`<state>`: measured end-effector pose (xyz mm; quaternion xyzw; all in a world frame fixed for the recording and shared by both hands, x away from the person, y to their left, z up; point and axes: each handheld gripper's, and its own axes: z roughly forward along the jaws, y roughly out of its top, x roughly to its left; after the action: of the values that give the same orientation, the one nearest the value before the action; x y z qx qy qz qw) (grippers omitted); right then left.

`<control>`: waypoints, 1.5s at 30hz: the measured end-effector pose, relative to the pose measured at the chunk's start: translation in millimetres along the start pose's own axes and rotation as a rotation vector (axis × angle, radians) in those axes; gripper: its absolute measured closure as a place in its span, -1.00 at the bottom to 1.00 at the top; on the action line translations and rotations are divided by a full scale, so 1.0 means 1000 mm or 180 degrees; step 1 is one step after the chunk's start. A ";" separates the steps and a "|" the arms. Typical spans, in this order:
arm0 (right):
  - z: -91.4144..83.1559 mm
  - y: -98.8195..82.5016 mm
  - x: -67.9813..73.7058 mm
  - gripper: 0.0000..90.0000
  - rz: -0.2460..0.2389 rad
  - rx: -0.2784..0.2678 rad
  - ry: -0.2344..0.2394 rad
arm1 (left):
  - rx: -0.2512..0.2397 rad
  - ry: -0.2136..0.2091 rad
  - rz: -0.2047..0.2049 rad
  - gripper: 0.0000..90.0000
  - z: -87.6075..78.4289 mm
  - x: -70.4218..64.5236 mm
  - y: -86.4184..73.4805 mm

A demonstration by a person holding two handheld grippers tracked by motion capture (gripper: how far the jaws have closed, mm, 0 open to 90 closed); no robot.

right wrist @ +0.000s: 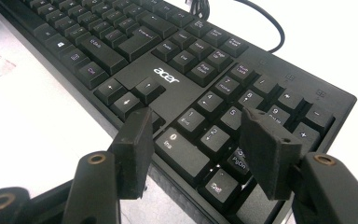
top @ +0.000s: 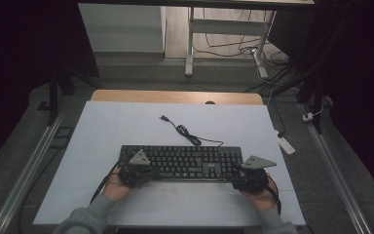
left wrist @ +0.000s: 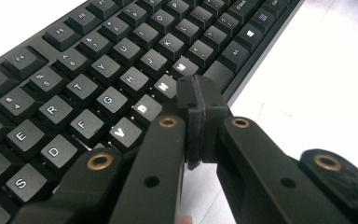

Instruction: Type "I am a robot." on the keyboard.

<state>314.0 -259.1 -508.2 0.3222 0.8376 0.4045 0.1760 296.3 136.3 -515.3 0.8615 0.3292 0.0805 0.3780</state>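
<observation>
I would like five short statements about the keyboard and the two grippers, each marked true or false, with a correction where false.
1. The left gripper has its jaws shut together. True.
2. The right gripper is shut as well. False: its jaws stand open, above the number pad.
3. The keyboard lies on a white board. True.
4. The keyboard's cable is plugged into a socket. False: its plug lies loose on the board.
5. The left gripper's tip is near the bottom letter row. True.
</observation>
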 end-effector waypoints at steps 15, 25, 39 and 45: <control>0.000 -0.001 0.000 -0.01 0.0002 -0.0008 -0.0003 | 0.0086 0.0079 0.0050 0.98 0.006 0.001 -0.001; 0.000 -0.001 0.000 -0.01 0.0004 -0.0007 0.0003 | 0.0061 0.0103 0.0040 0.98 0.008 0.000 -0.003; -0.002 0.000 -0.001 -0.01 0.0004 -0.0026 0.0012 | -0.0452 0.0117 -0.0275 0.19 -0.029 0.014 -0.005; -0.003 0.000 -0.001 -0.01 0.0006 -0.0024 -0.0009 | -0.0509 0.0192 -0.0409 0.01 -0.041 0.024 -0.012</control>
<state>313.3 -261.9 -506.7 0.3230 0.8355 0.4073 0.1780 292.3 181.8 -497.3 0.8029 0.3876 0.1080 0.4398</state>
